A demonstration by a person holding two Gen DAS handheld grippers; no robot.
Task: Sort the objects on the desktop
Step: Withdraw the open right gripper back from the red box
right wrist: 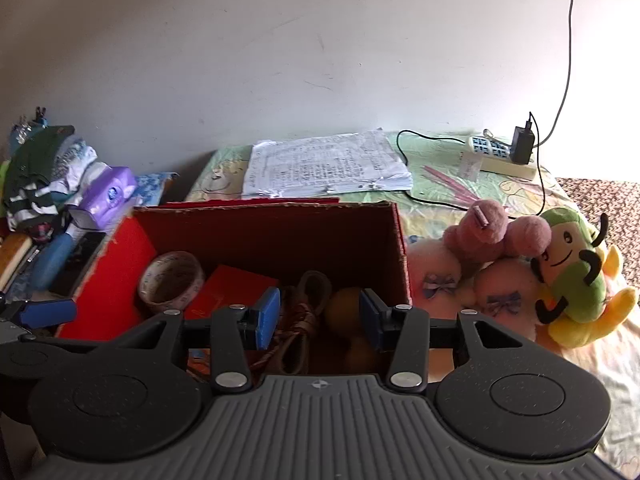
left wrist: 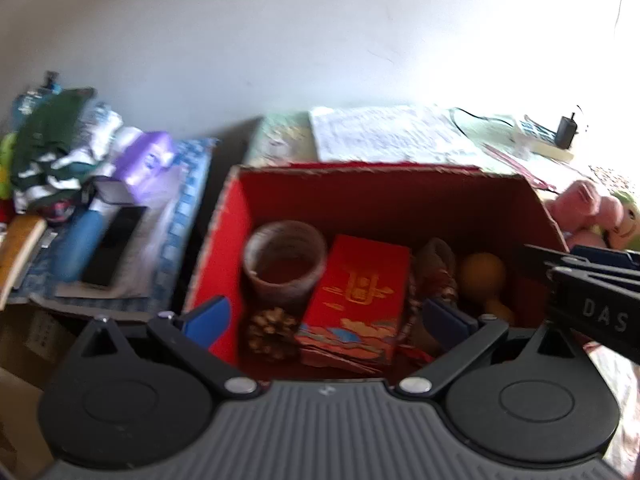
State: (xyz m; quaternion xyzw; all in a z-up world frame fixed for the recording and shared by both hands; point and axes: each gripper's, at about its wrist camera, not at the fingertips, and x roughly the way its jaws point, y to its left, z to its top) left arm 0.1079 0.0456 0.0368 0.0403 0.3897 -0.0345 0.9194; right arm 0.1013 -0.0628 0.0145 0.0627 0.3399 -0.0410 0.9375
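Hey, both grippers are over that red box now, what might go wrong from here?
1. The left gripper and right gripper hang open close together above the red box; they might bump each other.
2. The box is crowded: tape roll, red packet, pine cone, cord. Reaching for one may snag another.

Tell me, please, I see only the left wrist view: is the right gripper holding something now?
Observer: No. The right gripper is open and empty, with its fingers over the red box.
Operator: What lies under it?
Observer: A coiled rope and a yellow gourd show between its fingers, inside the box.
Operator: What is to the right of the box?
Observer: A green plush toy with a smiling face leans against the pink plush toys.
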